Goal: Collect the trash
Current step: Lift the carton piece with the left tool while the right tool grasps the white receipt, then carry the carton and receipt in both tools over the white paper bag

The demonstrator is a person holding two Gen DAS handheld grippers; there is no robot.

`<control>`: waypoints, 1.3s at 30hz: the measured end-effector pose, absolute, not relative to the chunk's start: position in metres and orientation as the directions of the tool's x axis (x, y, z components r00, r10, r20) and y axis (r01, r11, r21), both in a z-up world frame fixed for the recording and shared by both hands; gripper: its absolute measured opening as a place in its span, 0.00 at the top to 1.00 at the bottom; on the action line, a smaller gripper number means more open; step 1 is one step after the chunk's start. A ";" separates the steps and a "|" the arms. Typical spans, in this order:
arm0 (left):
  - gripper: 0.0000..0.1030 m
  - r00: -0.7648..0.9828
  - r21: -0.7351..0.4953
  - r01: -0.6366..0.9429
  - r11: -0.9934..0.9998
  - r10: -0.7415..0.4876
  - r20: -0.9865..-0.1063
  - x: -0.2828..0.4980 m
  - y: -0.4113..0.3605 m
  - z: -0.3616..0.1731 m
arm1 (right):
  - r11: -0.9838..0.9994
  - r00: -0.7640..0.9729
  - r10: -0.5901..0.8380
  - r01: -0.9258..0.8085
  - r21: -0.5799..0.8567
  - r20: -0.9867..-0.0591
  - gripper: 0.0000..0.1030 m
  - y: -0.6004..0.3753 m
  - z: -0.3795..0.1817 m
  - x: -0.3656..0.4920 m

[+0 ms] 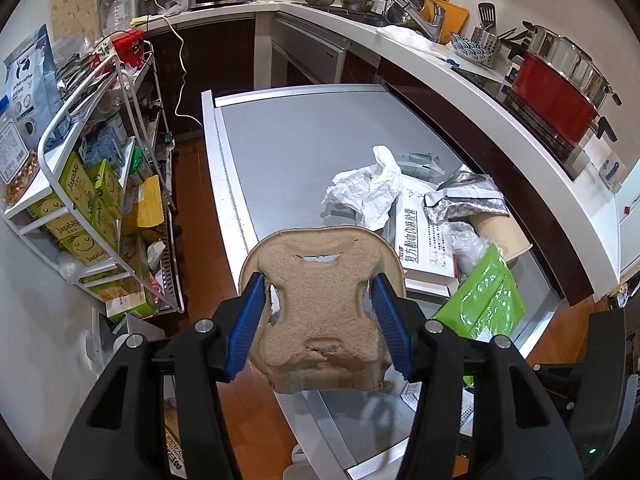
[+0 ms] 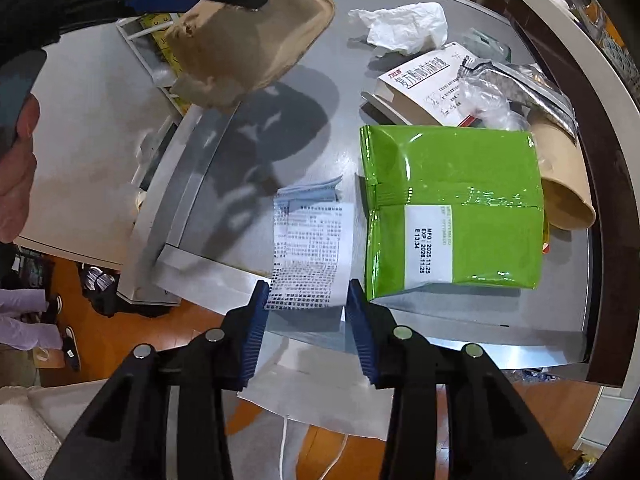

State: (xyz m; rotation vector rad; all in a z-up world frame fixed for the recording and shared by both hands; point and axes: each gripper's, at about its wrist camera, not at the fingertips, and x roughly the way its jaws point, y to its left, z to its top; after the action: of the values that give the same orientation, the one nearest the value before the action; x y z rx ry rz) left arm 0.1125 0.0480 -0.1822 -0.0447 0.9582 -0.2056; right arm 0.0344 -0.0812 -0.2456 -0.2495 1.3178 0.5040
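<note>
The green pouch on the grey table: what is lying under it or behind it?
Behind the green pouch lie a brown paper cup on its side, clear plastic wrap and a white printed box. A small red-yellow corner shows at its edge. Whatever is directly beneath is covered.

Each tool (image 1: 320,304) (image 2: 306,304) has black arms, ribbed blue pads (image 1: 245,324) and silver screws.

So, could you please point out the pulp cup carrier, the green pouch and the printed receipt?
pulp cup carrier (image 1: 320,304): left wrist view, centre of its underside.
green pouch (image 2: 456,184): right wrist view, middle of its glossy face.
printed receipt (image 2: 312,252): right wrist view, middle of the printed text.
</note>
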 end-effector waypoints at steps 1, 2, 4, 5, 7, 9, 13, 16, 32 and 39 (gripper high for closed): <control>0.46 0.558 -0.128 0.154 0.980 -0.193 -0.807 0.112 0.048 -0.182 | 0.870 0.171 0.217 -0.481 0.111 -0.961 0.62 -0.084 -0.242 0.035; 0.46 0.560 -0.129 0.153 0.980 -0.194 -0.806 0.111 0.048 -0.181 | 0.872 0.174 0.227 -0.474 0.120 -0.958 0.62 -0.087 -0.237 0.035; 0.46 0.565 -0.132 0.151 0.980 -0.195 -0.801 0.110 0.048 -0.178 | 0.878 0.186 0.253 -0.456 0.145 -0.949 0.62 -0.094 -0.226 0.036; 0.46 0.568 -0.133 0.151 0.980 -0.196 -0.799 0.109 0.048 -0.176 | 0.882 0.194 0.264 -0.445 0.155 -0.945 0.62 -0.098 -0.220 0.037; 0.46 0.576 -0.134 0.152 0.979 -0.197 -0.793 0.107 0.047 -0.171 | 0.891 0.222 0.285 -0.421 0.172 -0.932 0.62 -0.106 -0.206 0.038; 0.46 0.586 -0.132 0.152 0.979 -0.197 -0.786 0.104 0.046 -0.165 | 0.899 0.248 0.306 -0.394 0.192 -0.919 0.62 -0.115 -0.192 0.041; 0.46 0.616 -0.134 0.154 0.979 -0.201 -0.762 0.099 0.044 -0.149 | 0.918 0.350 0.332 -0.333 0.215 -0.876 0.62 -0.139 -0.153 0.048; 0.46 0.641 -0.136 0.159 0.978 -0.207 -0.739 0.093 0.042 -0.133 | 0.927 0.433 0.345 -0.294 0.232 -0.832 0.62 -0.158 -0.123 0.051; 0.46 0.744 -0.098 0.231 0.968 -0.240 -0.624 0.034 0.014 -0.061 | 0.907 0.636 0.421 -0.282 0.313 -0.647 0.62 -0.220 -0.027 0.022; 0.46 0.723 -0.089 0.297 0.951 -0.285 -0.630 -0.007 -0.004 -0.056 | 0.891 0.618 0.454 -0.314 0.328 -0.642 0.62 -0.239 -0.021 -0.020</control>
State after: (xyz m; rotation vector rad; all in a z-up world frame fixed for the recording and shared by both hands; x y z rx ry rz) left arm -0.0067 -0.0044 -0.0563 0.0190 0.6920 -0.3212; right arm -0.0196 -0.2389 -0.0207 0.1909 0.7898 0.4449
